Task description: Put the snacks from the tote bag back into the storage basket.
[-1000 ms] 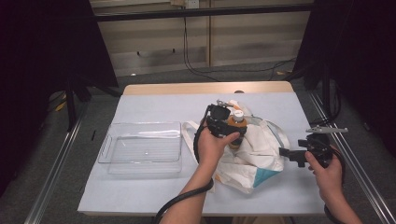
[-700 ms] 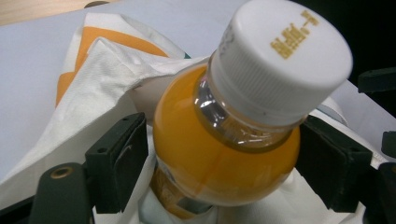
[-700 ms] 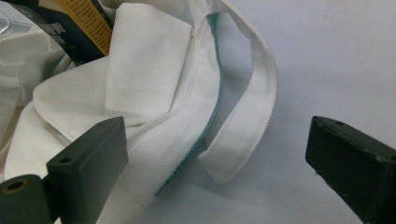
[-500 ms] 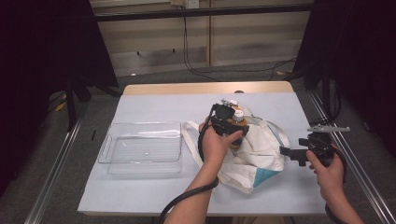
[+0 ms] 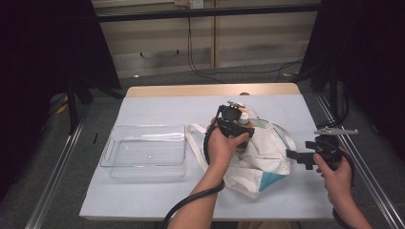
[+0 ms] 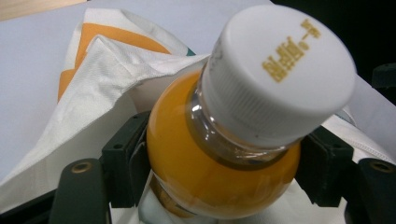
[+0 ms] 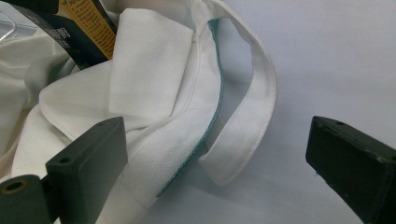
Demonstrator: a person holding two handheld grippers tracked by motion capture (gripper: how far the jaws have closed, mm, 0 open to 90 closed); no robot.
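An orange juice bottle [image 6: 219, 172] with a white cap [image 6: 280, 70] stands up out of a white cloth tote bag [image 5: 260, 157] with orange and teal print. My left gripper [image 5: 234, 125] reaches over the bag's mouth. Its jaws have just been closing and its pads [image 6: 128, 154] now press on both sides of the bottle's shoulder. My right gripper [image 5: 298, 156] is held level at the bag's right side. It stands open, with the bag's handle strap [image 7: 243, 130] lying between its jaws and untouched.
A clear plastic tray [image 5: 112, 143] lies left of the bag on the pale blue table cover [image 5: 157, 198]. Black cables trail from both grippers toward the table's near edge. Metal rails run along both sides of the table.
The left hand has edged slightly to the right over the bag's mouth. The right hand has held still.
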